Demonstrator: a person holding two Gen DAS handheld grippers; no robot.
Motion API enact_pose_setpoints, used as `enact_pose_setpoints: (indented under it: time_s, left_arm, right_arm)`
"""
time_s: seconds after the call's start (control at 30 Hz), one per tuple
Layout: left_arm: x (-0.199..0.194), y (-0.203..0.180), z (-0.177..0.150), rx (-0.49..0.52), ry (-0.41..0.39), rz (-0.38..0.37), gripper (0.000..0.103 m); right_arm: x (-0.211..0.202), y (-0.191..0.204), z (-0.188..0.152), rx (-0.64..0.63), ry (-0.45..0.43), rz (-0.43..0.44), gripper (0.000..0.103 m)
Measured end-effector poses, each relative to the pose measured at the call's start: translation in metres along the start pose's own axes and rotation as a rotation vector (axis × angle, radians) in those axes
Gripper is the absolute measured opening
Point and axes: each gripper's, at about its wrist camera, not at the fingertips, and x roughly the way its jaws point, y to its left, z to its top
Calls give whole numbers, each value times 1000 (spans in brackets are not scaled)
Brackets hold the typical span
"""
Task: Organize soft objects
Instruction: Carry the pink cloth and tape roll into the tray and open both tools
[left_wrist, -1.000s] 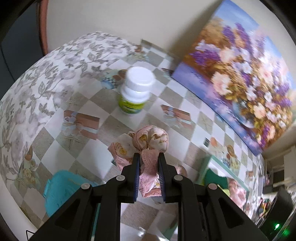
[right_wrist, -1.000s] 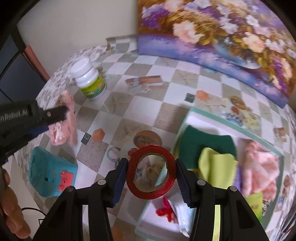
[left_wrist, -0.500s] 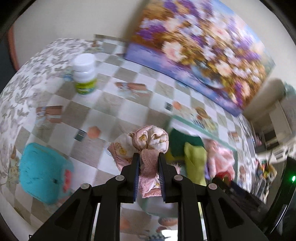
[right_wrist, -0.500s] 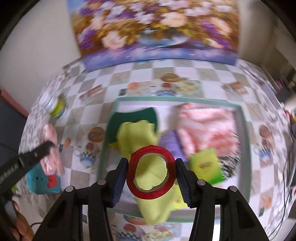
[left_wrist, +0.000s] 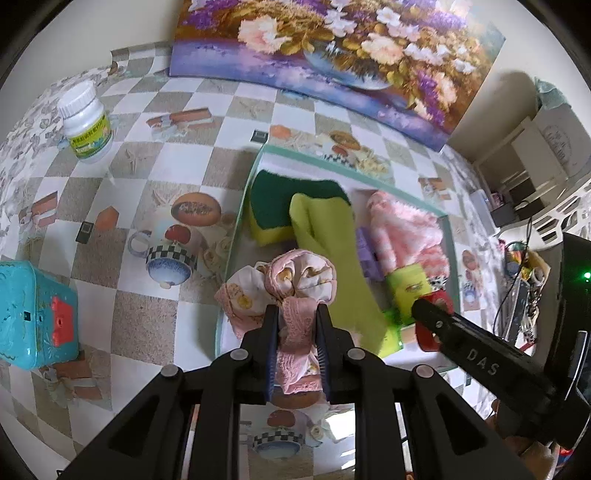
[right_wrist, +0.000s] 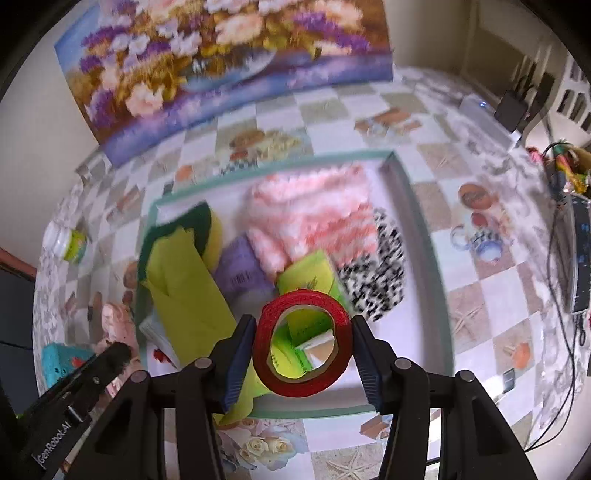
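Observation:
My left gripper (left_wrist: 295, 314) is shut on a bunched pink printed cloth (left_wrist: 295, 280), held above the near left edge of a shallow green-rimmed tray (left_wrist: 351, 166). In the tray lie a green and yellow sponge (left_wrist: 273, 206), a lime cloth (left_wrist: 328, 243), a fluffy pink cloth (left_wrist: 402, 232), a purple item (right_wrist: 240, 269), a green packet (right_wrist: 310, 273) and a black and white spotted cloth (right_wrist: 376, 280). My right gripper (right_wrist: 303, 343) is shut on a red tape roll (right_wrist: 301, 325), held above the tray's near side; the roll also shows in the left wrist view (left_wrist: 430, 332).
A white pill bottle (left_wrist: 86, 123) stands far left on the checkered tablecloth. A teal box (left_wrist: 33, 314) with a red part lies at the near left. A flower painting (left_wrist: 332, 48) leans on the back wall. Cables and clutter (right_wrist: 565, 206) sit at the right.
Both grippers have swung right, from over the bare tablecloth to above the tray, each still holding its object. The bottle and teal box have shifted left in view.

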Motion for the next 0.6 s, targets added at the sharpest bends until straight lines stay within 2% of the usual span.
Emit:
enact_pose_setpoints:
  time_s: [0.1, 0.17, 0.33, 0.4, 0.5, 0.6]
  left_arm:
    - [9, 3, 1, -11, 36, -9, 26]
    - [13, 3, 1, -22, 51, -17, 46]
    - [8, 3, 3, -21, 31, -31, 58]
    - [7, 5, 4, -25, 27, -26, 58]
    - [5, 8, 5, -28, 14, 10, 59]
    - [1, 15, 6, -39, -13, 75, 70]
  right_arm:
    - [5, 5, -2, -19, 11, 5, 55]
    - [4, 6, -2, -26, 3, 5, 55]
    - [2, 8, 0, -38, -13, 1, 58]
    - [2, 8, 1, -45, -13, -2, 58]
    - [2, 10, 0, -50, -13, -3, 58]
    - [1, 11, -2, -56, -17, -6, 61]
